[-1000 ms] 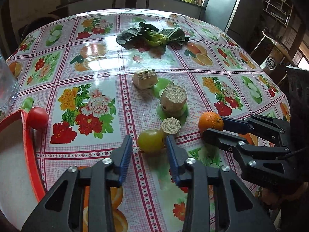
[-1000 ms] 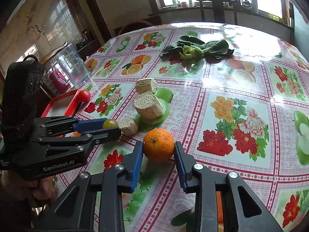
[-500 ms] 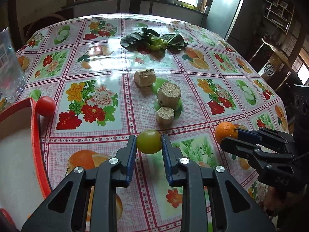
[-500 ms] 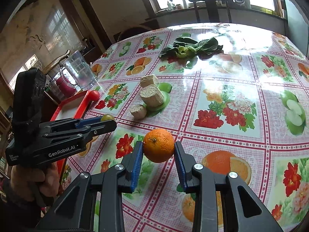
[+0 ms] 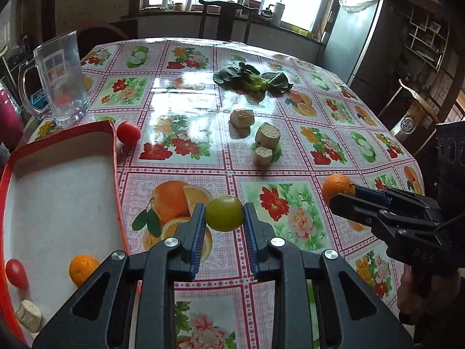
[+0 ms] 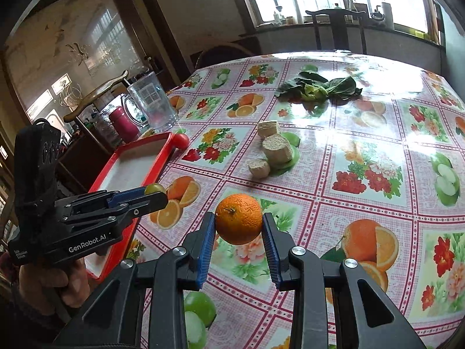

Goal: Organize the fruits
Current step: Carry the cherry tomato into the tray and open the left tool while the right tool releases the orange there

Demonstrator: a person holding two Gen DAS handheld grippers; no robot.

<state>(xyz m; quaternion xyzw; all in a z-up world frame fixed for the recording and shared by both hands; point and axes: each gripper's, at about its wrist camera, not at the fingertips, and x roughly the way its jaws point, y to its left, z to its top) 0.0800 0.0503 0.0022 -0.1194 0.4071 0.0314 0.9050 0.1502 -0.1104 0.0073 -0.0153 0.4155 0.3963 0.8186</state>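
Observation:
My left gripper (image 5: 223, 213) is shut on a yellow-green round fruit (image 5: 224, 213) and holds it above the table, right of the red-rimmed tray (image 5: 114, 157). My right gripper (image 6: 239, 223) is shut on an orange (image 6: 239, 222), also lifted; the orange shows in the left wrist view (image 5: 337, 187). The tray holds a small orange (image 5: 82, 269), a red tomato (image 5: 16, 273) and a beige chunk (image 5: 29, 318). Another red tomato (image 5: 128, 133) lies on the table against the tray's far corner.
Three beige cut chunks (image 5: 267, 139) lie mid-table, leafy greens (image 5: 252, 78) farther back. A clear glass mug (image 5: 62, 78) stands behind the tray, a pink bottle (image 6: 123, 123) beside it. A chair (image 5: 225, 19) stands at the far edge.
Both grippers have lifted and drawn back toward me and leftward with their fruits. The tray and the fruit in it have come into the left wrist view.

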